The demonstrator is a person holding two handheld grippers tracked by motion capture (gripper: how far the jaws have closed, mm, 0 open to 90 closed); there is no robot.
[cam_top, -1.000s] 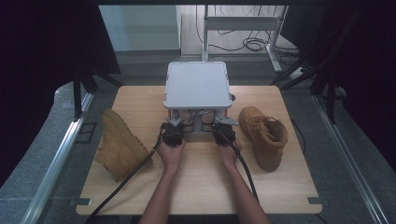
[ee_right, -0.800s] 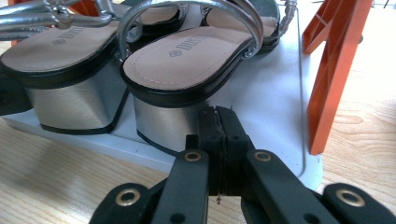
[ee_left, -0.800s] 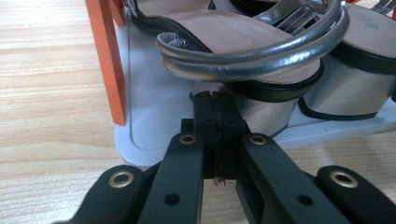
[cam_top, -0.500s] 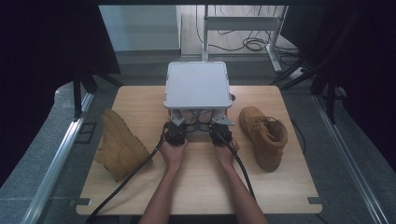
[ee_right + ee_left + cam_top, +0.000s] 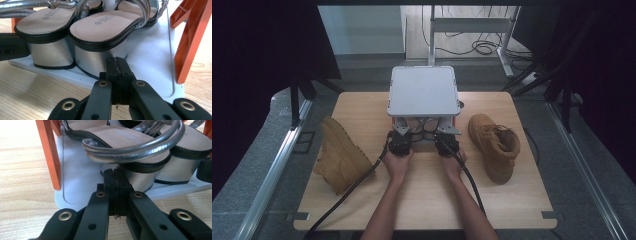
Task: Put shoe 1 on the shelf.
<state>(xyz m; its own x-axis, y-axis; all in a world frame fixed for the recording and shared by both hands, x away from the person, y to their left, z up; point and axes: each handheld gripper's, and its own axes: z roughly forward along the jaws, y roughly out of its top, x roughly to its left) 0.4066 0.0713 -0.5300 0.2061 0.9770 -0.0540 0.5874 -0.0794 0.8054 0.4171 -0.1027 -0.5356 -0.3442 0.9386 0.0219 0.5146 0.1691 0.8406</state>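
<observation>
Resting across the middle of the high view, the wooden table (image 5: 362, 200) carries a grey-topped rack (image 5: 424, 90) at centre, with a tan boot at left (image 5: 339, 155) and another at right (image 5: 494, 145). Nothing has shifted over the last second: both hands stay parked at the rack's near edge, so by my reading no grasp has begun. The silver sandals (image 5: 100, 27) stand on the rack's white shelf (image 5: 77, 182). The left gripper (image 5: 115, 173) and right gripper (image 5: 117, 61) are both closed and empty, tips just before the heel blocks; contact I cannot tell
</observation>
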